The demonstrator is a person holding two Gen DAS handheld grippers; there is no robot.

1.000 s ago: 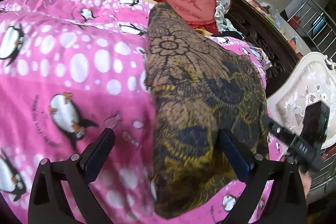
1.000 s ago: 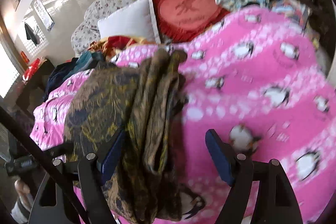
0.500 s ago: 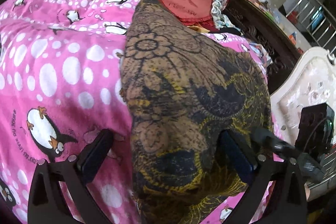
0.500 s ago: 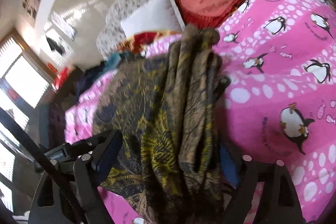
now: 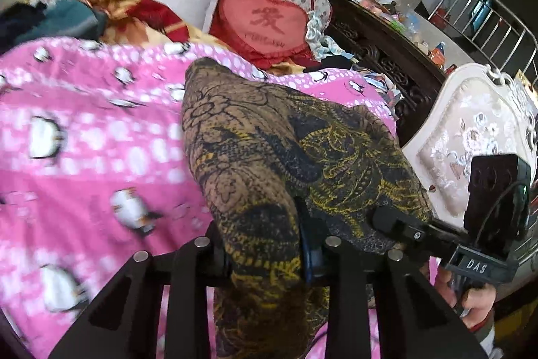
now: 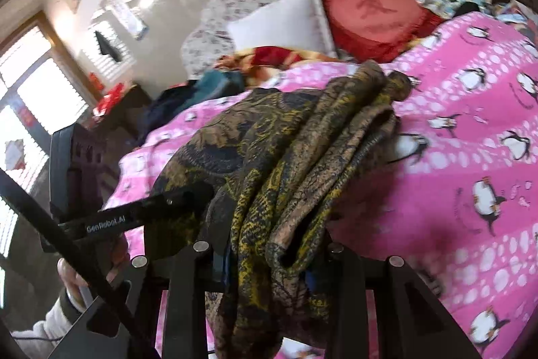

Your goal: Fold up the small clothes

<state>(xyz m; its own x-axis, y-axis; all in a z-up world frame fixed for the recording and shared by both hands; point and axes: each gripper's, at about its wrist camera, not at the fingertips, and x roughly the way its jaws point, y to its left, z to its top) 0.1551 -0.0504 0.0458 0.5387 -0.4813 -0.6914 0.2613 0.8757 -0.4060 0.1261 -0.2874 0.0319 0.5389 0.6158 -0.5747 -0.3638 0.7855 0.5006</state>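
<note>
The pink penguin blanket covers the bed and carries everything else. It is soft and rumpled, so any pull on cloth lying across it may drag it along and disturb the fold.

The brown and yellow patterned garment lies on the blanket from about 12 o'clock in the left wrist view down to 6 o'clock, where its near end is gathered up. In the right wrist view it shows as several loose layers bunched together and running toward 1 o'clock.

The left gripper is closing on the near hem, with cloth pinched between its jaws. The right gripper is likewise closing, with a thick wad of layers between its jaws. The two stand close together, the right unit's body visible at 4 o'clock in the left view.

Risks, in my judgement:
- Uneven bite: the right jaws appear to hold more layers than the left, so a lift could skew the fold.
- Slippage: a thick, loose bundle may shed its inner layers.
- Snagging: the far end near the heart cushion could catch or trail.
- Collision between the two closely spaced grippers.
</note>
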